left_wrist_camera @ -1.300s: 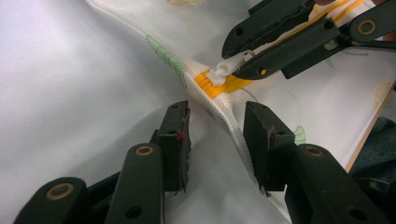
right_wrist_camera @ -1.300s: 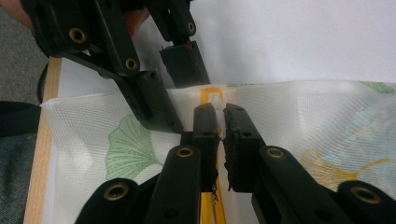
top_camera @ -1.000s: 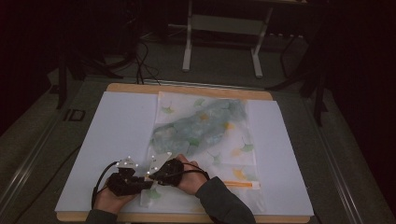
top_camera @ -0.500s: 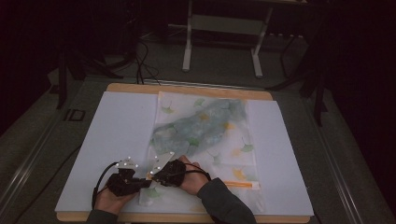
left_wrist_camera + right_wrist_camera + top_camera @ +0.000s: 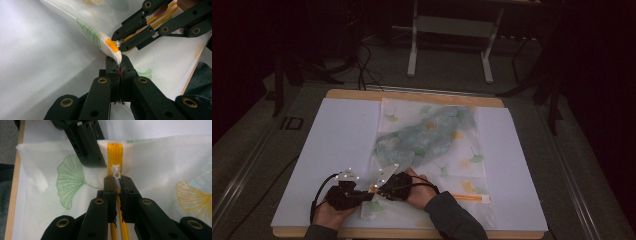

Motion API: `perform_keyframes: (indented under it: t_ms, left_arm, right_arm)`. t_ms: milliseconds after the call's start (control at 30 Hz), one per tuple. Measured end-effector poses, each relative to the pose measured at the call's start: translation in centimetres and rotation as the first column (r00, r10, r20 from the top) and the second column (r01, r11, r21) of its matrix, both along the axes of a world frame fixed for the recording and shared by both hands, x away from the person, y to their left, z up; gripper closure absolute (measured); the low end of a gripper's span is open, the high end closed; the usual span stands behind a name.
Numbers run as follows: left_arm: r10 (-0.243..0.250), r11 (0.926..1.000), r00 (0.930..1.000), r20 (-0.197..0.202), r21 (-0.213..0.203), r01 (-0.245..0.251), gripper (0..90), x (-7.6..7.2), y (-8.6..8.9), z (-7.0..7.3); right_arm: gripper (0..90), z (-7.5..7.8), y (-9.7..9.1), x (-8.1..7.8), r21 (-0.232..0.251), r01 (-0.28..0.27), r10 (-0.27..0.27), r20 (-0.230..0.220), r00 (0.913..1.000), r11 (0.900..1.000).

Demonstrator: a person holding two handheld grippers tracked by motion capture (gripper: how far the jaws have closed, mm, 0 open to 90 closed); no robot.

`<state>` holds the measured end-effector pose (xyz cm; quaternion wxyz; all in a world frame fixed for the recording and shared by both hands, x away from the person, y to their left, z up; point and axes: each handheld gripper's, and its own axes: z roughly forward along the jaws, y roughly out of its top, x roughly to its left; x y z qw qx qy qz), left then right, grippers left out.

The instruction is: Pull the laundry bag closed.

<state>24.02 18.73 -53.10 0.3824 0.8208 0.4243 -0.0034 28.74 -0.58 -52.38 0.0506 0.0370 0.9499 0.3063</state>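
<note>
A white mesh bag (image 5: 447,150) printed with ginkgo leaves lies on the white board (image 5: 337,145), with a blue-green garment inside it. Its orange zipper (image 5: 469,197) runs along the near edge. At the bag's near left corner my left gripper (image 5: 362,194) is shut on the mesh edge (image 5: 100,20), pinched just below the zipper's orange end (image 5: 112,45). Close beside it my right gripper (image 5: 117,181) is shut on the small white zipper pull (image 5: 116,171) on the orange zipper tape (image 5: 115,152). The left gripper (image 5: 96,161) reaches in from above in the right gripper view.
The board rests on a wooden table whose edge (image 5: 412,94) shows at the back. A metal stand (image 5: 449,25) and cables (image 5: 362,60) sit on the dark floor beyond. A small black frame (image 5: 293,123) lies left of the board. A sleeve (image 5: 452,220) enters from the bottom.
</note>
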Motion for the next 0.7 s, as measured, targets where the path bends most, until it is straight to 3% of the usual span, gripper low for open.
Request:
perform_keyframes:
  t_ms: [700]
  left_arm:
    - [0.003,1.0000,0.9993,0.036,-0.006,-0.003,88.3,-0.36,0.13,0.46]
  right_arm:
    - [84.6,0.00,-0.96,-0.26,-0.035,0.004,-0.003,0.030,0.9995,0.9994]
